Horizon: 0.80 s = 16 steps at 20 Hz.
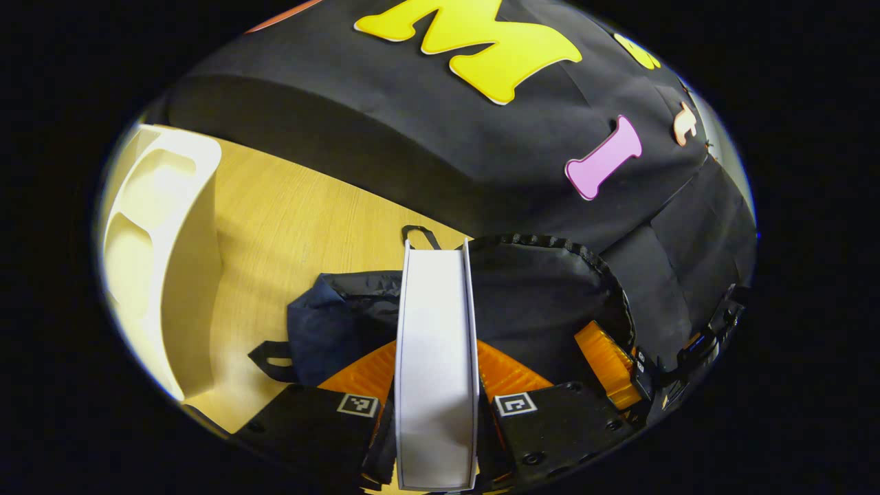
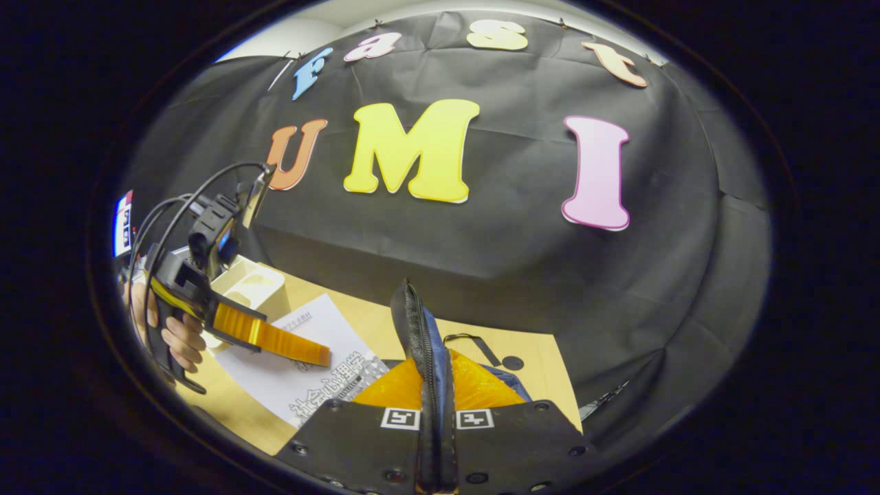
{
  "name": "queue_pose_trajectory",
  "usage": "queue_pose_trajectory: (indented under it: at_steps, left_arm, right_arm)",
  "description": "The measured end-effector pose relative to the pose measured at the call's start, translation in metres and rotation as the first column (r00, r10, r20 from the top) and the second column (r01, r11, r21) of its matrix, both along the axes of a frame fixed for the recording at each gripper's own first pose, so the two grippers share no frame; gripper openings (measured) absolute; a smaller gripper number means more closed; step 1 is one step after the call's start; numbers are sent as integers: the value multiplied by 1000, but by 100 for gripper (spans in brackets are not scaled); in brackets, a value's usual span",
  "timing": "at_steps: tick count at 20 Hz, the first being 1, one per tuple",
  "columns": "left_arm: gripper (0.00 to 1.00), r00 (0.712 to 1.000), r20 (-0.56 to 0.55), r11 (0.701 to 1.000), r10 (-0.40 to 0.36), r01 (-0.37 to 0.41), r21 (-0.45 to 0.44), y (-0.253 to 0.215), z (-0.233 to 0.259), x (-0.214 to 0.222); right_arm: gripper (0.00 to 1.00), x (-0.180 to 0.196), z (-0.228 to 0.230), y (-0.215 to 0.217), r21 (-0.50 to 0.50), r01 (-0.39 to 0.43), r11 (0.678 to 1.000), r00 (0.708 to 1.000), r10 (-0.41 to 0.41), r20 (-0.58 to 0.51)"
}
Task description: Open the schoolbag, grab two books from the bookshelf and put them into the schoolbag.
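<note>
My left gripper [image 1: 436,375] is shut on a white book [image 1: 436,344], seen edge-on between its fingers. Behind the book lies the dark schoolbag [image 1: 543,302], its zipped rim [image 1: 550,242] lifted open. The book's far end is at the bag's mouth; how far in it reaches I cannot tell. My right gripper [image 2: 436,381] is shut on the bag's zipper edge [image 2: 418,323] and holds it up. In the right gripper view the left gripper [image 2: 275,337], in a hand [image 2: 180,337], holds the book [image 2: 295,375] beside the bag. The right gripper [image 1: 608,357] shows at the bag's right rim.
The cream bookshelf [image 1: 161,247] stands on the wooden table [image 1: 289,213] to the left of the bag, and its top [image 2: 251,282] shows behind the left gripper. A black strap loop [image 2: 474,344] lies on the table past the bag. The cloth wall closes the back.
</note>
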State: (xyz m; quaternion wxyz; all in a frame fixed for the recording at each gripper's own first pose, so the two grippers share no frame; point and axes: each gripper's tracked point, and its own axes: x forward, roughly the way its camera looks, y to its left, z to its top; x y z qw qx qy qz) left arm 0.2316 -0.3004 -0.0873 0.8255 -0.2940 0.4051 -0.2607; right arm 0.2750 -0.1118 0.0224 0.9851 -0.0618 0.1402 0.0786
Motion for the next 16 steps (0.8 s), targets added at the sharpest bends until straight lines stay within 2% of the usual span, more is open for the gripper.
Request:
queue_pose_trajectory:
  at_steps: [2,3,4,5,7,9,10,12,16]
  left_arm:
    - [47,1000,-14,999,28,-29,-45,-2,-6,3]
    - [51,999,-13,997,46,-46,-63,-4,-9,6]
    - [43,999,-18,996,49,-51,-78,-7,-12,7]
    - [47,998,-25,993,63,-65,-103,-11,-15,9]
    - [47,995,-39,982,97,-102,-157,-16,-21,15]
    - [47,991,-61,968,121,-132,-215,-25,-31,21]
    - [47,988,-80,956,134,-150,-250,-30,-35,25]
    - [47,981,-124,931,147,-180,-318,-42,-46,31]
    - [48,976,-175,889,128,-191,-416,-80,-69,37]
  right_arm:
    - [4,4,4,3,5,-2,1000,1000,2,5]
    - [4,5,4,7,0,-6,1000,1000,6,5]
    - [4,6,5,9,0,-10,1000,1000,10,8]
    - [4,5,6,11,5,-17,1000,1000,17,9]
    - [4,6,9,17,24,-27,999,1000,27,15]
    - [1,7,12,24,48,-41,998,999,40,15]
    - [4,6,13,28,55,-49,997,999,48,17]
    - [4,6,12,35,67,-66,996,998,65,14]
    - [4,3,14,46,55,-94,994,996,93,17]
